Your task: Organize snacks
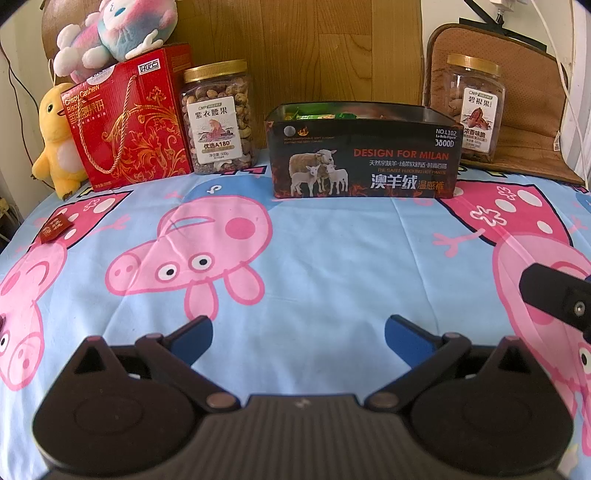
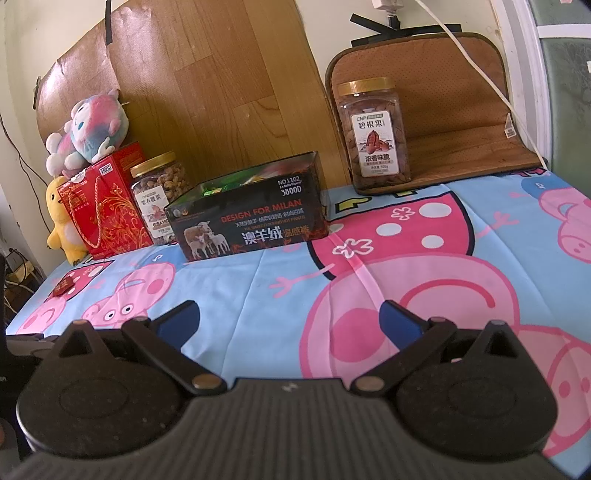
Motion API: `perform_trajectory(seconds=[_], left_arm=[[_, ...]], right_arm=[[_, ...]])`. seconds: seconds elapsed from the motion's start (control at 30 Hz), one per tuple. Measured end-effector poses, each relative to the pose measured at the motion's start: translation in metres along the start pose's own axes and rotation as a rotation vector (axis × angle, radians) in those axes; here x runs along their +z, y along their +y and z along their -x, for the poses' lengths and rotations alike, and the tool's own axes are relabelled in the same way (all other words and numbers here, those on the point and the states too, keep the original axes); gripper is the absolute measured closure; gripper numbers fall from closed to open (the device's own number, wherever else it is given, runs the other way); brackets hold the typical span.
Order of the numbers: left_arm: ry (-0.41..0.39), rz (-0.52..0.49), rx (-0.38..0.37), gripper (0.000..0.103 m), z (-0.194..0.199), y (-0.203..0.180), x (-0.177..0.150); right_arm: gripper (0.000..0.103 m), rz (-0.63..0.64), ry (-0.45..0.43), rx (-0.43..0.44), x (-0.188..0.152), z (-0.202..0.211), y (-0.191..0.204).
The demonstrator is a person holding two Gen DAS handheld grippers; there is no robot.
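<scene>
A black open box [image 1: 364, 155] [image 2: 251, 218] printed with sheep stands at the back middle of the table, with green-wrapped snacks [image 1: 314, 115] [image 2: 214, 191] showing inside. One small dark red snack packet [image 1: 55, 229] [image 2: 64, 287] lies on the cloth at the far left. My left gripper [image 1: 298, 334] hovers open over the cloth, well in front of the box, nothing between its blue pads. My right gripper [image 2: 290, 318] is open too, empty, to the right of the left one; part of it [image 1: 554, 295] shows at the left wrist view's right edge.
At the back left stand a red gift box [image 1: 136, 122] [image 2: 107, 210], a cashew jar [image 1: 218, 118] [image 2: 159, 195], and plush toys [image 1: 110, 33] [image 2: 88, 133]. A pecan jar [image 1: 476, 107] [image 2: 376, 133] sits on a brown cushion [image 1: 524, 122] [image 2: 461, 110] at the back right. A cartoon-pig cloth [image 1: 332, 258] [image 2: 258, 288] covers the table.
</scene>
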State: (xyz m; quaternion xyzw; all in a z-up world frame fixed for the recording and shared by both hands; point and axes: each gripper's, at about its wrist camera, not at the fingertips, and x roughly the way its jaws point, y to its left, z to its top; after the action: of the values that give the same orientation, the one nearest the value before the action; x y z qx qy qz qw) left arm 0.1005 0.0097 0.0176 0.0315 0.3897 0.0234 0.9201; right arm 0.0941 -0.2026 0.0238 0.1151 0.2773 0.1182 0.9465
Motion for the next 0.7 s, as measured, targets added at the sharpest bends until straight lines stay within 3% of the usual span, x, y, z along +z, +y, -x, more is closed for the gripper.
perform_trajectory(seconds=[0.7], left_arm=[[0.005,0.005,-0.006,0.000,0.0006,-0.0005,0.0004]], right_arm=[[0.000,0.001,0.000,-0.001,0.0003,0.0000,0.0002]])
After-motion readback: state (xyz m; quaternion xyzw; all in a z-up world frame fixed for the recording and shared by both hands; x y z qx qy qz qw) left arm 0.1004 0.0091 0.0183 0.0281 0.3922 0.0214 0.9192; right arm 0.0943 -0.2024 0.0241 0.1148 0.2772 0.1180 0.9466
